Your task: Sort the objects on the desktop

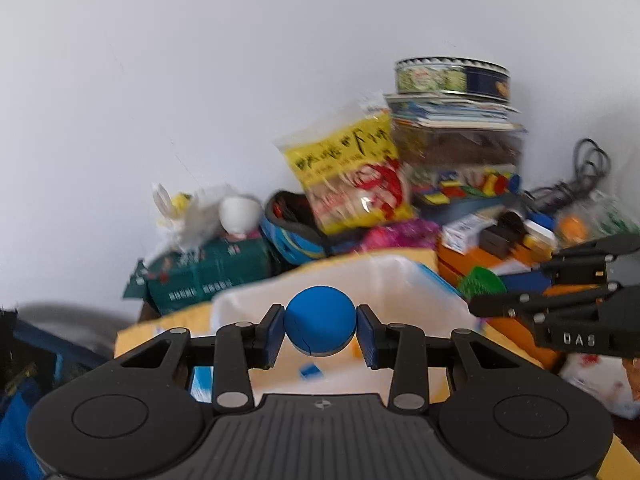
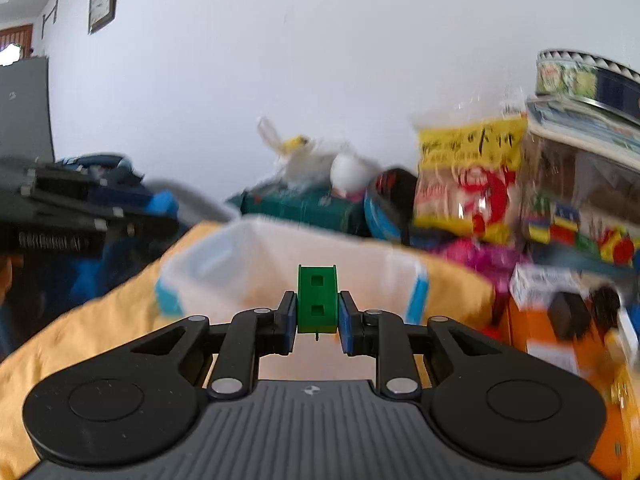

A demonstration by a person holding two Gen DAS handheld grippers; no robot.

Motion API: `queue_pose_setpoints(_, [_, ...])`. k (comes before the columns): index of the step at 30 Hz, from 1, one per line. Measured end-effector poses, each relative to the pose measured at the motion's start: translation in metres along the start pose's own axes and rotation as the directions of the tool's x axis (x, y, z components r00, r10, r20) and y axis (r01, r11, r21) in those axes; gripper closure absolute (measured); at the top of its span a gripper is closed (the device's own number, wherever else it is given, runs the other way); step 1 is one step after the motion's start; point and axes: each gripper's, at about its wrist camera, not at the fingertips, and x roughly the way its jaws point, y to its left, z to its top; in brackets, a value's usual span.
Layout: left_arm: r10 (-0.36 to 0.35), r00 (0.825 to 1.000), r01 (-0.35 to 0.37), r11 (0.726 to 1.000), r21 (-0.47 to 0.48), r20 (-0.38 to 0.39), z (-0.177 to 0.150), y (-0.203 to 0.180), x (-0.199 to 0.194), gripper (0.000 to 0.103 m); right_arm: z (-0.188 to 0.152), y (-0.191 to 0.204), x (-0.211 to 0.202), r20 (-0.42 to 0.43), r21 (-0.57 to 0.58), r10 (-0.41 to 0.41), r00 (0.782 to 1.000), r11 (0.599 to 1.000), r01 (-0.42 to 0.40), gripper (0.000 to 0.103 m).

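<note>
Gripping one blue ball [image 1: 320, 321] between its two blue pads, the left gripper [image 1: 320, 330] hangs over the near rim of a single white bin [image 1: 400, 280], while the right gripper [image 2: 317, 312] is clamped on one green plastic piece [image 2: 317, 300] with two square holes, above the same bin [image 2: 248, 256]. A yellow cloth [image 2: 80, 332] lies under the bin, its near and left stretches bare; clutter crowds the far and right edges against the white wall. There a yellow snack bag [image 1: 352, 176] with blurred, unreadable writing leans beside a clear box of coloured blocks [image 1: 468, 168], topped by one round tin [image 1: 452, 76]. In the left wrist view the other gripper's side, at far right, bears the letters "DAS" [image 1: 579, 339]. One framed picture [image 2: 102, 3] hangs far left.
</note>
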Motion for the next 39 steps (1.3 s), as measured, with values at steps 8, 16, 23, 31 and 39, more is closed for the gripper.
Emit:
queue_pose_setpoints(8, [0.040,0.995,-0.045,0.998,-0.052,-0.095,0.006,0.027,0.076,0.061,0.018,0.000,0.074,-0.045,0.093,-0.036,0.998,0.995,0.040,0.079])
queue_pose_setpoints(16, [0.028,0.988,-0.035,0.998,-0.045,-0.150,-0.016,0.026,0.087,0.050,0.003,0.002,0.086,-0.085,0.071,-0.041,0.996,0.996,0.047,0.071])
queue_pose_setpoints(23, [-0.028,0.996,0.023,0.998,-0.062,-0.081,-0.024,0.016,0.032,0.041,-0.008,0.000,0.043,-0.029,0.049,0.037,0.999,0.998,-0.036,0.054])
queue_pose_setpoints(31, [-0.112,0.983,0.105,0.993,-0.057,-0.148,-0.085,-0.022,-0.031,0.038,-0.067,0.008,-0.006,-0.112,0.056,0.069,0.991,0.996,-0.063,0.043])
queue_pose_setpoints(39, [-0.199,0.924,0.176,0.980,-0.097,-0.328,-0.157,-0.061,-0.047,0.038,-0.131,0.030,-0.026,-0.289,0.075,0.137,0.948,0.990,-0.120,0.044])
